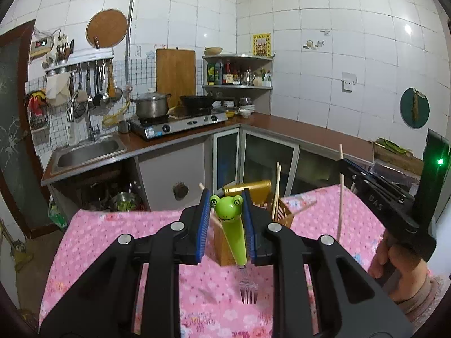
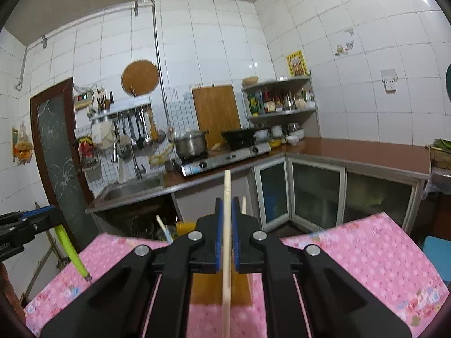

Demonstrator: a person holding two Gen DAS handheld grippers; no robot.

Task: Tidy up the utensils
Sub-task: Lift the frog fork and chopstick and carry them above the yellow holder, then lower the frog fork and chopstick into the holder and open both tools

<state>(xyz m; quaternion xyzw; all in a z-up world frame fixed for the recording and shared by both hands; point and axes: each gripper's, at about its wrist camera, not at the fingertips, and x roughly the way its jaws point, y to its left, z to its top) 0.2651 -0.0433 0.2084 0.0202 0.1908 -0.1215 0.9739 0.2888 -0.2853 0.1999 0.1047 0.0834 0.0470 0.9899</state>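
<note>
Left tongs (image 1: 227, 219): clamped on the green frog-headed fork (image 1: 235, 236), blue pads against both sides of its handle.
Fork: held above the worktop (image 1: 118, 242); long axis steep, frog head up and away, prongs hanging down toward the pink flowered cloth.
Right tongs (image 2: 227, 233): closed tight on a single wooden chopstick (image 2: 226, 242).
Chopstick: near upright, top end above the pads, lower end running down out of the right wrist view; in the left wrist view it stands right of the fork.
Person's hand (image 1: 394, 256): grips the right tool's handle at the worktop's right edge.
Wooden holder (image 1: 279, 211): just behind both tongs on the cloth, with more chopsticks sticking up and leaning out of it; a yellow piece sits at its back.
Kitchen beyond: sink (image 1: 84, 152) on the left, pot (image 1: 150, 104) on the stove, cutting board (image 1: 175, 76) against the tiles, corner shelf of bottles.
</note>
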